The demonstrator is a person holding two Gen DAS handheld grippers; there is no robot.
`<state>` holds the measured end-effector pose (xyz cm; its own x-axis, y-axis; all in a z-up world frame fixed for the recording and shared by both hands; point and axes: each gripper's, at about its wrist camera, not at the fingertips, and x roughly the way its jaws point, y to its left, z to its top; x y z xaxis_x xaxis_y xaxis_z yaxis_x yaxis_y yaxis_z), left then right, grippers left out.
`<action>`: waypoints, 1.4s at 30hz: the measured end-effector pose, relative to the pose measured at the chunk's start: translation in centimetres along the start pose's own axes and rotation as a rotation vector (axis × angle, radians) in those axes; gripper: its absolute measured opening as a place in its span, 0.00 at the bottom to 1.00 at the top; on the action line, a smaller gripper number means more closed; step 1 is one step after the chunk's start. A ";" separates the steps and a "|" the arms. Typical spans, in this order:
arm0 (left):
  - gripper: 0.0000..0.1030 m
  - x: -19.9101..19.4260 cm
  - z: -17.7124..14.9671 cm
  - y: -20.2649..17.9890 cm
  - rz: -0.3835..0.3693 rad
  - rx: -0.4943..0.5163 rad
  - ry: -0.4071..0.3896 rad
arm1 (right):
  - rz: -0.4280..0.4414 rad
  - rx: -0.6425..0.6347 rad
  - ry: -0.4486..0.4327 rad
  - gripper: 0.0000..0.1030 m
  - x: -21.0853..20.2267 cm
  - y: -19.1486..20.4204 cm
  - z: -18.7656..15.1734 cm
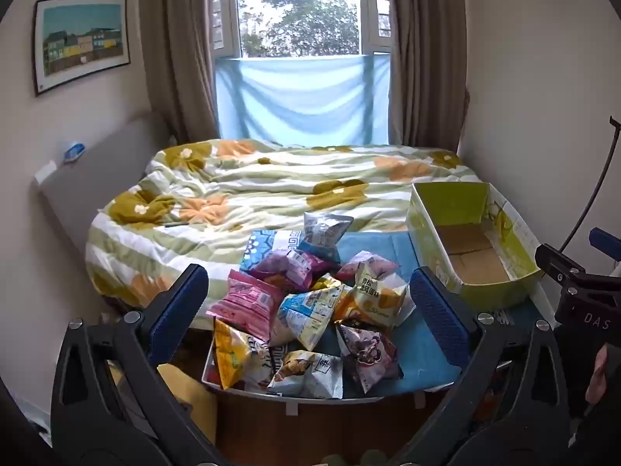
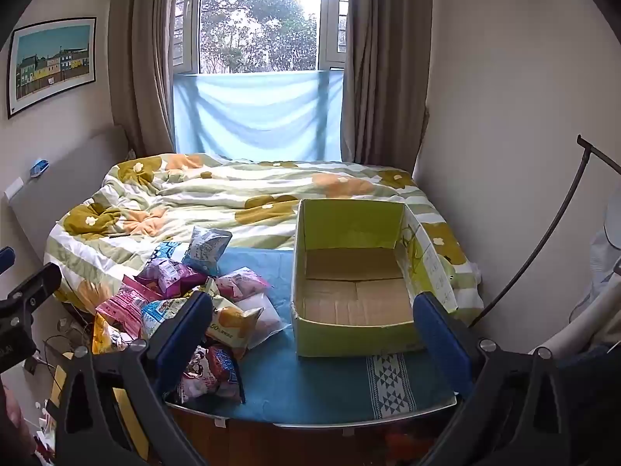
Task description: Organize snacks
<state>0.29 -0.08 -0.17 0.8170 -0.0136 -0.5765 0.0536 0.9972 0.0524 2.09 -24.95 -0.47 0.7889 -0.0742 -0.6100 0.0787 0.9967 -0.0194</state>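
Snack packets (image 1: 310,306): a loose pile on the blue-clothed tabletop (image 2: 310,384), at its left side. Green cardboard box (image 2: 353,272): right of the pile, apparently empty, its nearest corners hidden. Left hand-held gripper (image 1: 308,310): jaws wide apart, holding nothing, framing the pile. Right hand-held gripper (image 2: 312,334): jaws wide apart, holding nothing, before the box. Bed (image 1: 252,190): behind.
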 end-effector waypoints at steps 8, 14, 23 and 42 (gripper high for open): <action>0.99 -0.4 -0.1 -0.6 0.015 -0.007 -0.029 | 0.002 0.000 -0.008 1.00 0.1 -0.3 0.0; 0.99 -0.6 0.0 -0.9 0.007 -0.009 -0.030 | 0.002 0.001 -0.018 1.00 -0.3 -0.2 0.0; 0.99 -0.7 0.1 -1.0 0.009 -0.010 -0.033 | 0.012 0.013 -0.013 1.00 0.3 -1.0 0.3; 0.99 -1.0 0.2 -1.4 0.012 -0.008 -0.028 | 0.011 0.014 -0.017 1.00 0.2 -1.1 0.4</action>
<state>-0.50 -1.52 0.52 0.8336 -0.0034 -0.5524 0.0391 0.9978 0.0529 2.42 -26.11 -0.24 0.8001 -0.0640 -0.5964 0.0784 0.9969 -0.0019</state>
